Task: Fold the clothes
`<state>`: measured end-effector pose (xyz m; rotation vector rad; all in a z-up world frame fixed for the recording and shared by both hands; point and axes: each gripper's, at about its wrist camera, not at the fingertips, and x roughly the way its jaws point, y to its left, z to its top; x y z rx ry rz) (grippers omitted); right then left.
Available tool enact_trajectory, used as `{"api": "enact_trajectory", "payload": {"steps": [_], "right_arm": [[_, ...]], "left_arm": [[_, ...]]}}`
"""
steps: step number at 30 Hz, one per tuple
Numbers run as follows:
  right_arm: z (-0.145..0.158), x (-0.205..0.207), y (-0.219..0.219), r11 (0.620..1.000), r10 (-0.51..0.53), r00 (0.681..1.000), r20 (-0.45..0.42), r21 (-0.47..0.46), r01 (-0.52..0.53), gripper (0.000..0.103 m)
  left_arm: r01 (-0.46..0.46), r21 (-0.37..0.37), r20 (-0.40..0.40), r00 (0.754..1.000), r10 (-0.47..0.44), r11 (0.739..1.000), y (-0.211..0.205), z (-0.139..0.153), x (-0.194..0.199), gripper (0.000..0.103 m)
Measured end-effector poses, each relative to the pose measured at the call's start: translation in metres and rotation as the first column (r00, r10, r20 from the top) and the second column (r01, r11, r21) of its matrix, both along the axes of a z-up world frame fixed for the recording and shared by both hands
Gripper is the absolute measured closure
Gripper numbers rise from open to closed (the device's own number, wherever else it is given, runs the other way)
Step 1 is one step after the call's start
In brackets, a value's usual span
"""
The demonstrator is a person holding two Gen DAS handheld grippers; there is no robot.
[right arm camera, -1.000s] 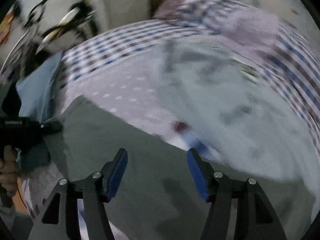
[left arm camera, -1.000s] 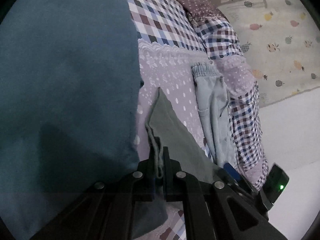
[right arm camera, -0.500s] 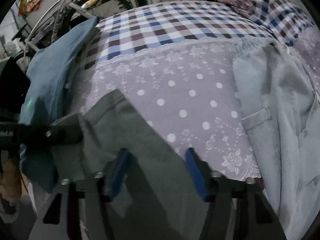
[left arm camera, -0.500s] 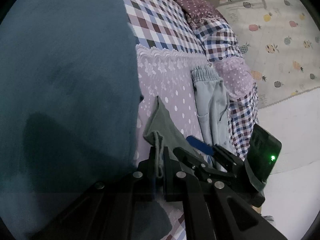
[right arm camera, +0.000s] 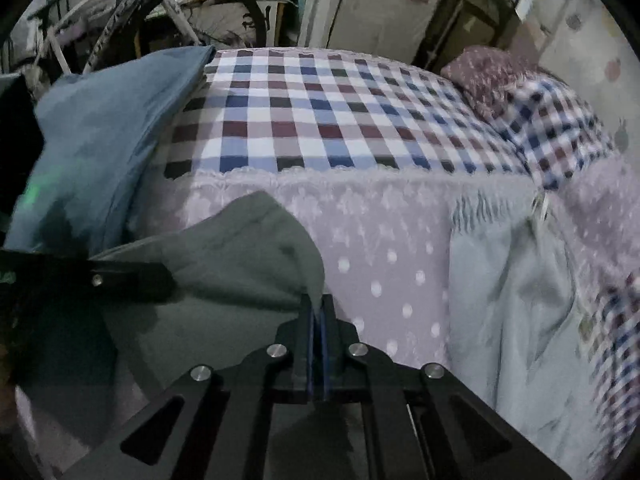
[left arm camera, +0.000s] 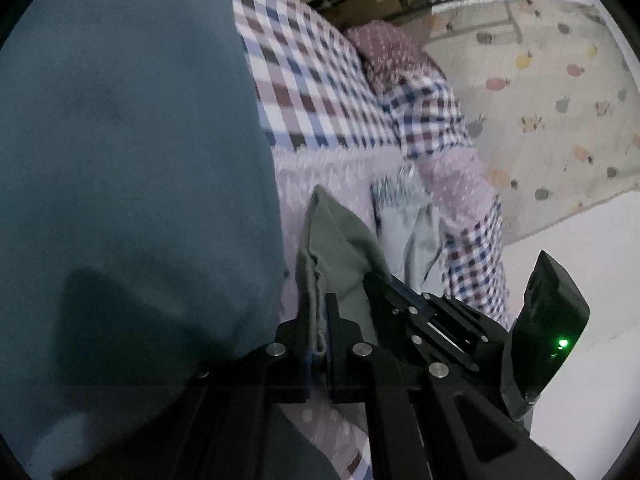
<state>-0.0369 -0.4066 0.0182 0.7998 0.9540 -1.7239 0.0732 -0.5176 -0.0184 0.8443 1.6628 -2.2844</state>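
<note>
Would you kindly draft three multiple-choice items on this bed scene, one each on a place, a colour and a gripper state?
1. Where do the light grey trousers lie?
A. right of the dark garment
B. on the floor
C. on the blue garment

2. What colour is the garment both grippers hold?
A. red
B. dark grey-green
C. white

3. What is the right gripper doing?
A. open above the bed
B. shut on cloth
C. holding a hanger

Answers: 1 A, they lie to its right on the bed; 2 B, the dark garment; 3 B, cloth sits between its shut fingers, as with the left gripper.
</note>
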Motion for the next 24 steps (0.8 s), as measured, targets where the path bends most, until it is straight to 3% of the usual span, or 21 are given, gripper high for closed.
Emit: {"api": "enact_trajectory", "payload": {"steps": [10, 13, 16, 19, 22, 23, 24], "right_arm": [[0.031, 0.037, -0.081, 0.996, 0.085, 0.987, -0.135, -0.025, -0.089, 0.103], [0.038, 0.047, -0.102, 0.992, 0.106, 0.986, -0.132, -0.053, -0.114, 0.103], [0.019, 0.052, -0.121, 0.994, 0.108, 0.989, -0.100, -0.004, -0.109, 0.102], [-0.007, 0.048, -0.133, 0.994, 0.086, 0.994, -0.069, 0.077, -0.081, 0.101], [-0.007, 0.040, -0.134, 0.997, 0.021, 0.998, -0.053, 0.074, -0.017, 0.094], [0.000, 0.036, -0.132, 0.998, -0.005, 0.998, -0.055, 0.056, 0.008, 0.088], [0.010, 0.033, -0.128, 0.999, -0.026, 0.998, -0.055, 0.032, 0.028, 0.075]], "left_arm": [[-0.193, -0.003, -0.071, 0.979, 0.192, 0.981, -0.042, 0.007, 0.037, 0.100], [-0.252, 0.001, -0.083, 0.964, 0.251, 0.968, -0.055, 0.008, 0.050, 0.100], [-0.308, 0.005, -0.095, 0.947, 0.307, 0.951, -0.069, 0.009, 0.063, 0.100], [-0.284, 0.000, -0.093, 0.955, 0.283, 0.959, -0.072, 0.009, 0.062, 0.099], [-0.260, -0.005, -0.092, 0.962, 0.259, 0.966, -0.076, 0.010, 0.061, 0.099], [-0.252, -0.007, -0.092, 0.964, 0.250, 0.968, -0.077, 0.010, 0.061, 0.099], [-0.244, -0.008, -0.091, 0.966, 0.242, 0.970, -0.078, 0.011, 0.061, 0.099]]}}
